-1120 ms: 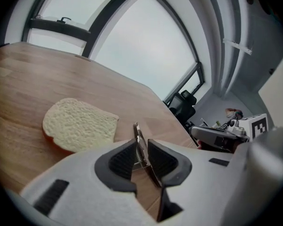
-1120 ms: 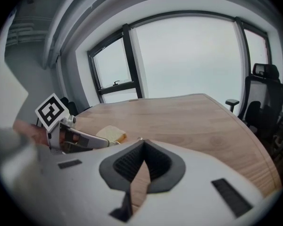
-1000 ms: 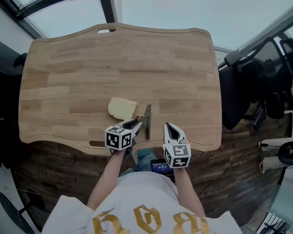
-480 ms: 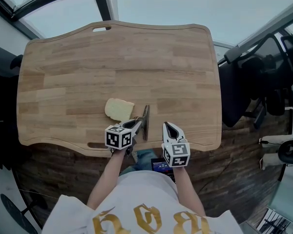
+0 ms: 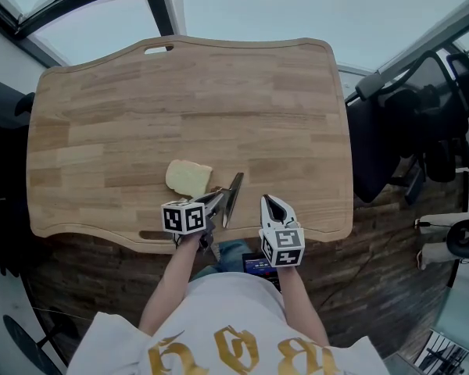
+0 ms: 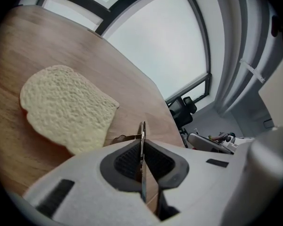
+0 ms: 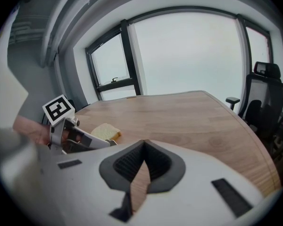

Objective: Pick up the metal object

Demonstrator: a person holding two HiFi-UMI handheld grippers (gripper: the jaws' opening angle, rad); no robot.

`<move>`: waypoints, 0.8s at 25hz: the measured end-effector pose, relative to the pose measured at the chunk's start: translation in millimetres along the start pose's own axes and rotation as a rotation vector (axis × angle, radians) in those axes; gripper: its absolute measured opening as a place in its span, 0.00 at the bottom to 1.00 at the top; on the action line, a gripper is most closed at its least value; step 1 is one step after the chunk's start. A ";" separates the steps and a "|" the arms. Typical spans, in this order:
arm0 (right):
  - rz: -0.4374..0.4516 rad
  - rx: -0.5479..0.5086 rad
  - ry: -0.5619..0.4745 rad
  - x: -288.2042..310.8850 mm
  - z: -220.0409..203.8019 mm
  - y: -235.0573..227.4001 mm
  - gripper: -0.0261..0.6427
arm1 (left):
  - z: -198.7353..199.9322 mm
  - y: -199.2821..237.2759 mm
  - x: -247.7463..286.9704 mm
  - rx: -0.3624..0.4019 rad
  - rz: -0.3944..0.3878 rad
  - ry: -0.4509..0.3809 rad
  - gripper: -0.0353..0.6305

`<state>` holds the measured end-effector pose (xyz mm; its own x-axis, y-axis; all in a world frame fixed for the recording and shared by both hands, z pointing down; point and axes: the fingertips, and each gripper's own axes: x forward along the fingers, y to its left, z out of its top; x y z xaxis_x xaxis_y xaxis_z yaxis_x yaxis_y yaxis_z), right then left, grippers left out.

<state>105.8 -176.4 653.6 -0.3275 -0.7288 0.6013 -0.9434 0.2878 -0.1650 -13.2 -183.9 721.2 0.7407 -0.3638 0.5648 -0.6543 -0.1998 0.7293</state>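
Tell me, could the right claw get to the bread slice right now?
Probably not directly: the left claw, shut on the metal object, sits between the right claw and the bread slice.

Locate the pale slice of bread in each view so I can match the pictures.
Head view: pale slice of bread on the light wooden table, left of centre near the front edge, up-left of the left gripper.
Left gripper view: large, at left, beyond the jaws.
Right gripper view: small, left of centre, past the left gripper.
Shared landmark: the table under it.
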 end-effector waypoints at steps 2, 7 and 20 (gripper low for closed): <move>-0.002 0.003 -0.002 -0.4 0.9 -1.0 0.06 | -0.1 -0.5 0.1 -0.005 -0.003 0.000 0.10; 0.000 0.001 -0.011 -0.2 4.8 1.8 0.06 | -0.8 0.4 -1.9 -0.014 -0.017 0.002 0.10; 0.002 -0.018 -0.034 -4.7 17.7 7.3 0.06 | 18.7 -10.7 -17.1 -0.075 -0.100 -0.094 0.10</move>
<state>99.5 -181.8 635.7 -0.3311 -0.7489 0.5740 -0.9418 0.2997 -0.1521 -21.7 -192.5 696.5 0.7818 -0.4298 0.4517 -0.5621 -0.1724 0.8089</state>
